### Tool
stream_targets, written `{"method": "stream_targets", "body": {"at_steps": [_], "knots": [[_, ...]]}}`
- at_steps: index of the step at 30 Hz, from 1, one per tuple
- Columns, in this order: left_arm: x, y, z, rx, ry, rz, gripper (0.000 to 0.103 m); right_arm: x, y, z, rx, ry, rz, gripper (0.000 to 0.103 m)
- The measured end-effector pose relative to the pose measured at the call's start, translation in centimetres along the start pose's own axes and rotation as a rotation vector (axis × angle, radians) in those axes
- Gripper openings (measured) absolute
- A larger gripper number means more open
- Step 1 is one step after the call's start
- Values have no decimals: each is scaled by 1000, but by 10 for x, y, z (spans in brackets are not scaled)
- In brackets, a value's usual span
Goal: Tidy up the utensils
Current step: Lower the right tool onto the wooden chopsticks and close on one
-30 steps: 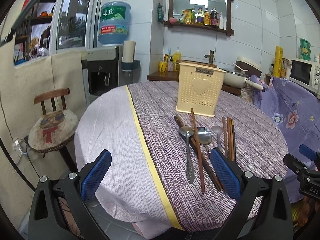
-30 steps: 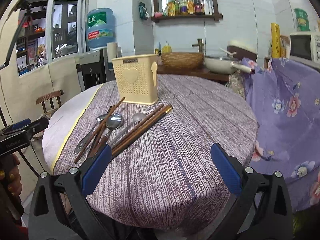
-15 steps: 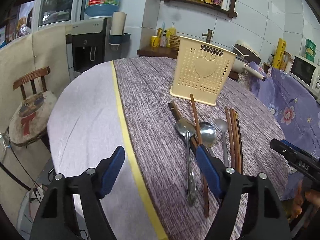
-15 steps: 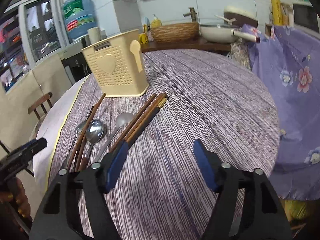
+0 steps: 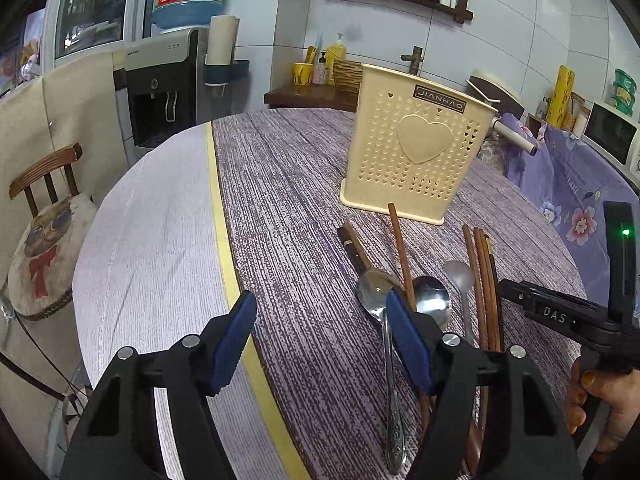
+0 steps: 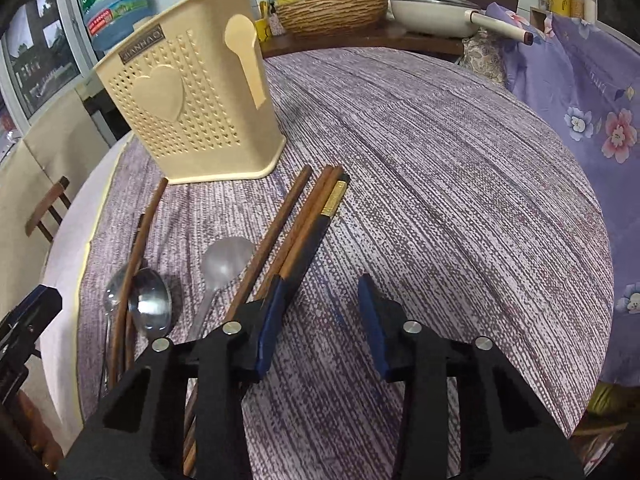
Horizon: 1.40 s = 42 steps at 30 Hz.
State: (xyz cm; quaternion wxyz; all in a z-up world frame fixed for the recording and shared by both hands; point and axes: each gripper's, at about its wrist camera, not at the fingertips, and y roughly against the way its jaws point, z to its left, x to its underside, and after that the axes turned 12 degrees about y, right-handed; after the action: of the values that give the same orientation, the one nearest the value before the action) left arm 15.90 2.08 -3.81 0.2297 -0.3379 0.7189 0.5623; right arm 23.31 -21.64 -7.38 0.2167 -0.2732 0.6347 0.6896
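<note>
Utensils lie loose in a row on the purple tablecloth, just in front of the cream perforated holder, and none of them is in it yet, so we judge the sorting not begun. From our left wrist camera, the left gripper hangs low over the near edge of the table with its blue pads parted wide and nothing between them; its right pad sits in front of the long-handled steel spoon, beside a second steel spoon, a pale spoon and the brown chopsticks. A single chopstick lies apart, pointing at the holder's base. We read this pose as lining up on the spoon handle, which points toward us and so is easiest to pinch. From our right wrist camera, the right gripper is likewise open and empty, its left pad just beside the dark gold-banded chopstick and its brown neighbours. The holder stands upright beyond, its open top turned away so we cannot see its compartments. The handles lie parallel, which favours taking them one at a time.
</note>
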Motion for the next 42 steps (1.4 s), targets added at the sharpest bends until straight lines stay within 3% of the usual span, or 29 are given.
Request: {"method": "stream_targets", "body": {"at_steps": [5, 6, 16, 20, 23, 26, 30, 33, 42], "knots": [[-3, -8, 2, 3, 1, 21, 66, -11, -6, -3, 25, 3, 17, 37], [-4, -9, 3, 4, 2, 23, 66, -13, -7, -5, 44, 0, 22, 33], [-11, -15, 6, 3, 3, 24, 66, -26, -19, -9, -28, -66, 24, 31], [-11, -19, 5, 3, 0, 31, 66, -28, -22, 0, -7, -37, 30, 31], [-12, -23, 3, 4, -8, 40, 66, -34, -25, 2, 1, -25, 37, 26], [-12, -22, -1, 7, -23, 41, 66, -34, -27, -7, 5, -28, 52, 14], [-18, -28, -4, -9, -36, 61, 66, -37, -28, -10, -14, -48, 64, 13], [-26, -33, -11, 29, -25, 83, 66, -42, -33, -6, -17, -51, 60, 13], [-43, -68, -55, 69, -109, 162, 48, -47, -38, -5, -42, -73, 56, 13]]}}
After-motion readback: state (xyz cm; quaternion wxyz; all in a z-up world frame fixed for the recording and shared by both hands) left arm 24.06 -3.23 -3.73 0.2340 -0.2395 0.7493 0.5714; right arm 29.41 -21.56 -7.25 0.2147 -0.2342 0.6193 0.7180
